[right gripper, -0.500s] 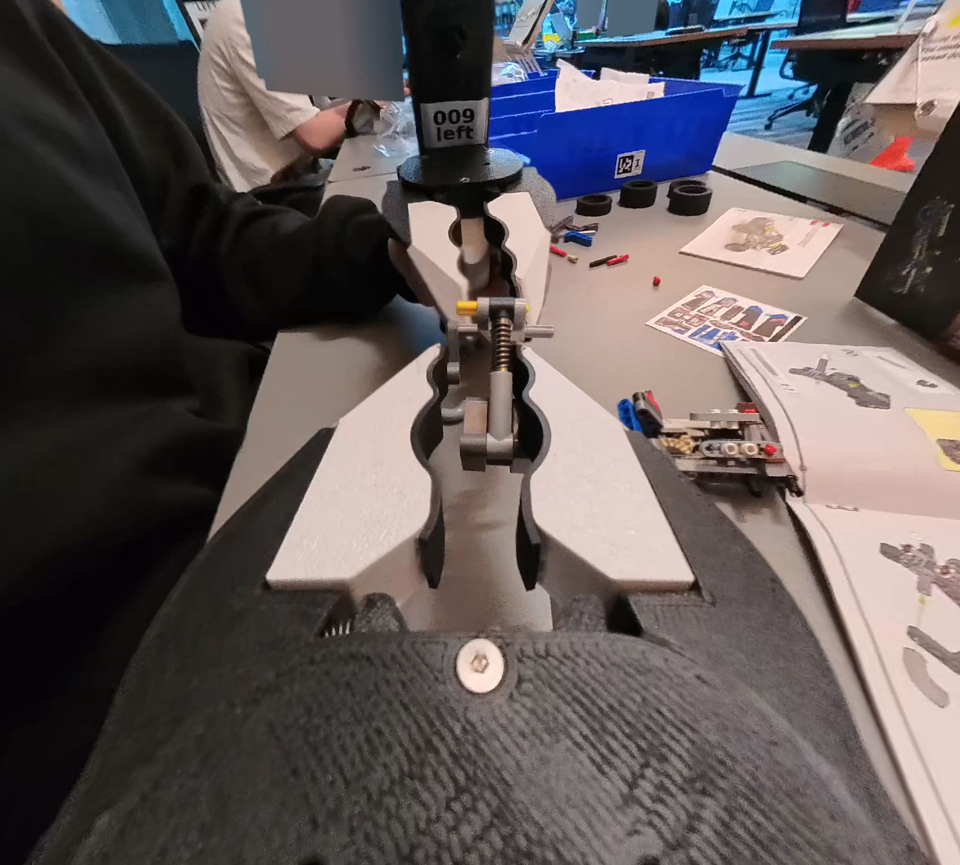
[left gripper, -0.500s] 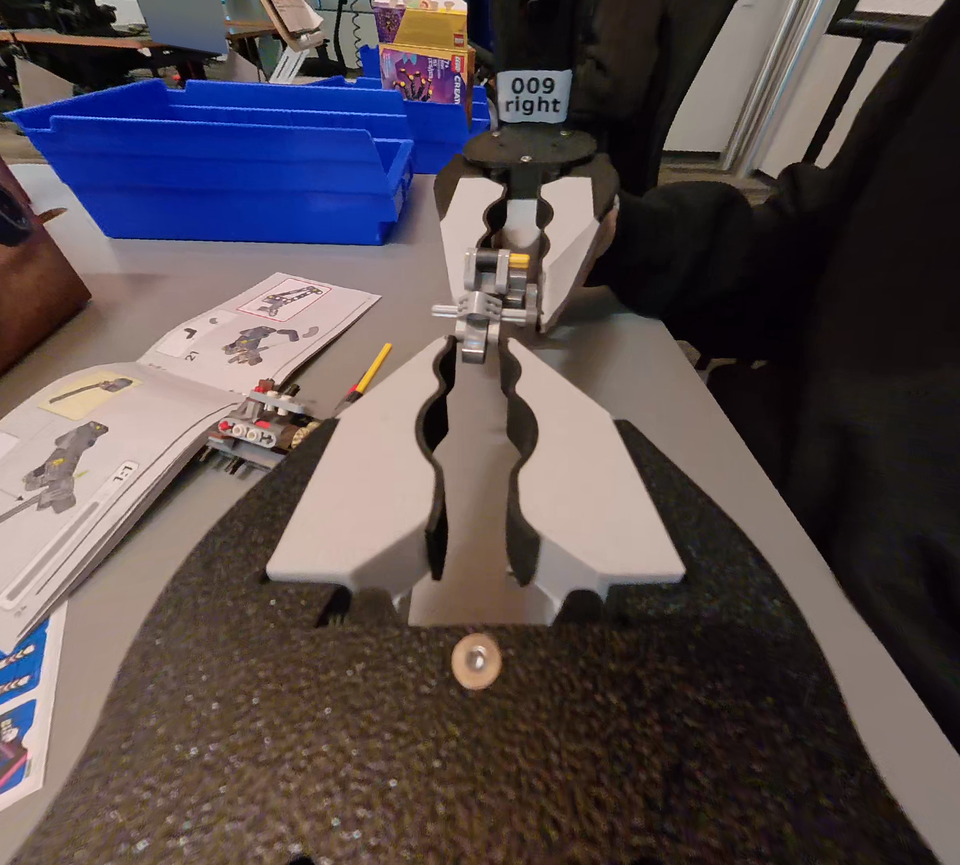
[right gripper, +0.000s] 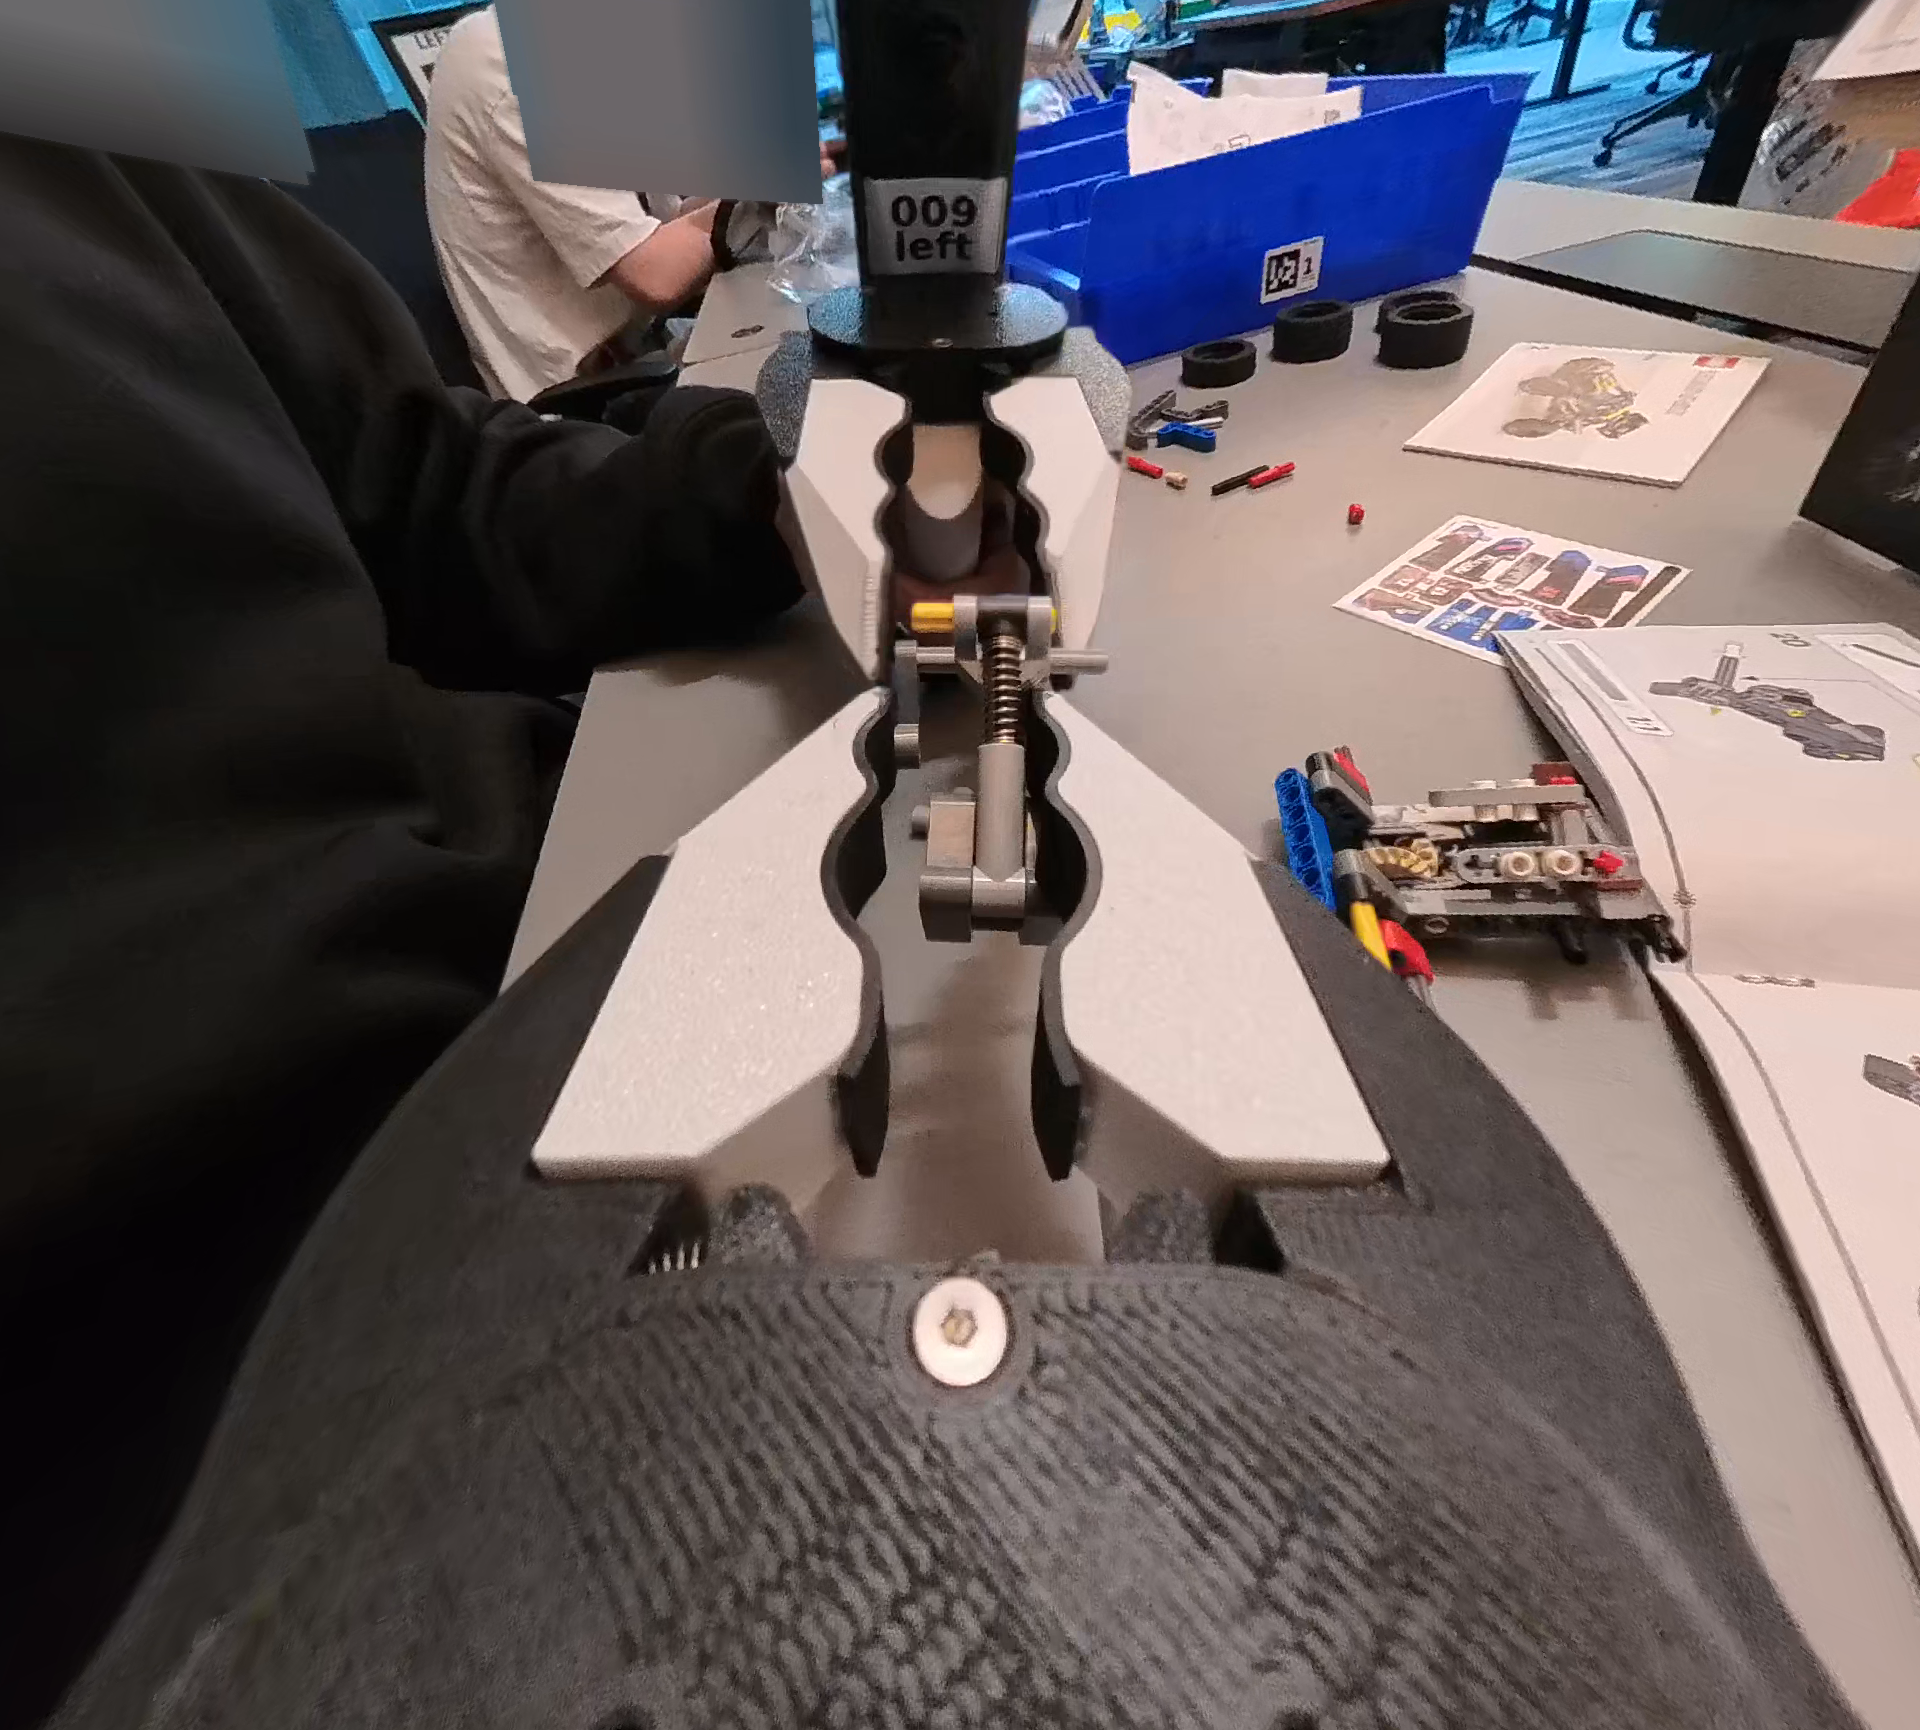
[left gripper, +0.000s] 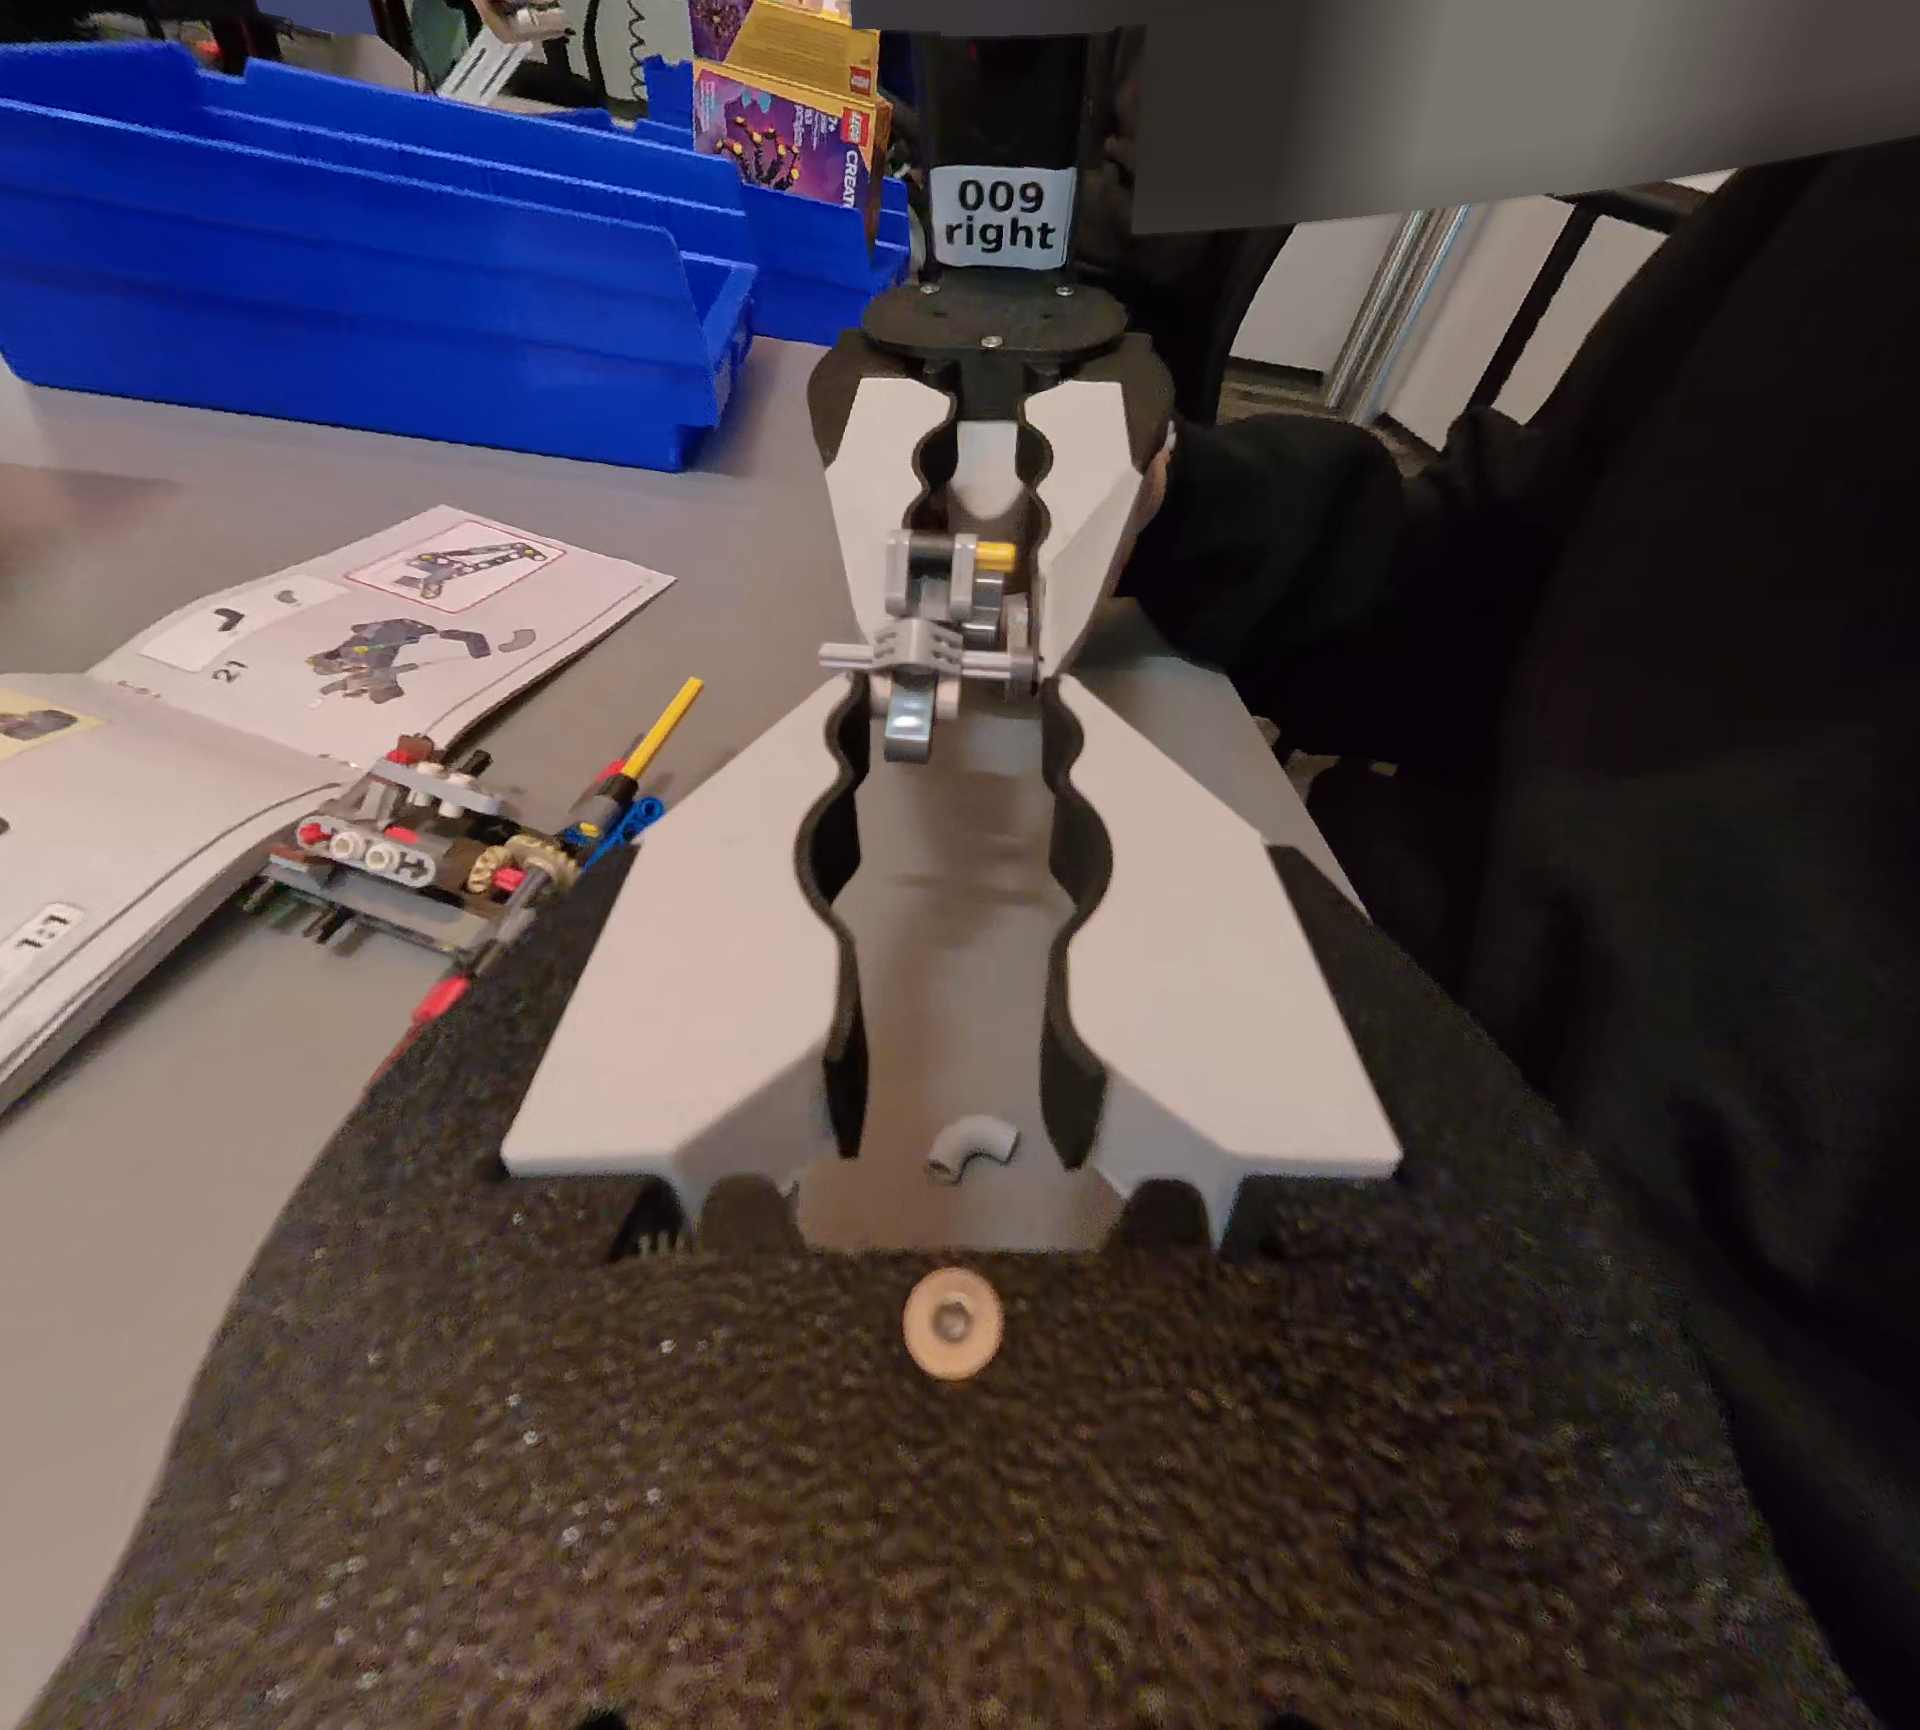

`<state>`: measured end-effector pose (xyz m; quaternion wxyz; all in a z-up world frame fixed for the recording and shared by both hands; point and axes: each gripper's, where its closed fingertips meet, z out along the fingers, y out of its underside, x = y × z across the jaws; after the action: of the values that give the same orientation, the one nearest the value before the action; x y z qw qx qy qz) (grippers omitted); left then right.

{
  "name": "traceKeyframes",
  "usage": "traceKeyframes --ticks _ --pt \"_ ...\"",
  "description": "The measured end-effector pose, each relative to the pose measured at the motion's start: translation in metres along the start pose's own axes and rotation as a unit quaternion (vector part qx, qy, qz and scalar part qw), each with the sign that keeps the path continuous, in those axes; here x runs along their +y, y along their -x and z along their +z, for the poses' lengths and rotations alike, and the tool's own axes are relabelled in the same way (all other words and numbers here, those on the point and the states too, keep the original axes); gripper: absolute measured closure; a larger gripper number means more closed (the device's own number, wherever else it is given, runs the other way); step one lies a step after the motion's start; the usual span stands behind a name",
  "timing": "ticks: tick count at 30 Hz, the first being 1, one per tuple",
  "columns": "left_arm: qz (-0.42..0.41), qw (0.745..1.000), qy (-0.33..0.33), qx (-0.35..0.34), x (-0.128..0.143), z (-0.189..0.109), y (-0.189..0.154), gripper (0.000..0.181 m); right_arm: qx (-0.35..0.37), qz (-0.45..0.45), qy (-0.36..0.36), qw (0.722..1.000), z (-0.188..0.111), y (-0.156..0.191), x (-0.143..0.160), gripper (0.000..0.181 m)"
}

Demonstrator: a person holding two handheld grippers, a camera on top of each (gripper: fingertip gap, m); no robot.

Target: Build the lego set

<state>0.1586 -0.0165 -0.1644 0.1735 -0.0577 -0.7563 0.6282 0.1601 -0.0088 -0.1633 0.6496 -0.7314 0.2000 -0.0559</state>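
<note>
A grey shock-absorber assembly with a black spring and a yellow pin sits between the fingers of my right gripper, which is shut on it. In the left wrist view the assembly hangs at the tips of the right gripper. My left gripper faces it tip to tip; its fingers stand apart around the assembly's lower grey connector without pinching it. A small grey curved piece lies between the bases of my left fingers. The left gripper also shows in the right wrist view.
A partly built chassis lies against an open instruction booklet. A yellow axle lies beside it. Blue bins stand at the back. Black tyres, a sticker sheet and loose pins lie farther off. Left and right tips are no more than a few centimetres apart. My left gripper's tips are some 9 cm from the small grey curved piece.
My left gripper's fingers have spread apart and let go of the assembly's connector. The small grey curved piece now shows between their bases. The right gripper still holds the assembly.
</note>
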Motion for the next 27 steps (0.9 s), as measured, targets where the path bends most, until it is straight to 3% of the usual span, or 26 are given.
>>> traceKeyframes --ticks 4,9,11,27 --pt "-0.015 1.000 -0.003 0.007 -0.0006 -0.0004 -0.0001 0.153 -0.002 0.000 -0.001 1.000 0.0004 0.0006 -0.0003 0.159" --pt "-0.021 1.000 -0.003 0.013 -0.0004 -0.0007 -0.0016 0.144 0.005 0.001 0.002 1.000 0.0010 -0.0011 0.0006 0.159" --pt "-0.023 1.000 -0.005 0.009 -0.0008 -0.0011 0.0004 0.153 0.002 -0.003 0.002 1.000 0.0012 0.0005 0.0005 0.159" --pt "-0.054 0.998 -0.004 0.018 0.0004 -0.0014 0.0006 0.154 0.004 -0.002 0.009 1.000 0.0022 0.0001 0.0025 0.160"
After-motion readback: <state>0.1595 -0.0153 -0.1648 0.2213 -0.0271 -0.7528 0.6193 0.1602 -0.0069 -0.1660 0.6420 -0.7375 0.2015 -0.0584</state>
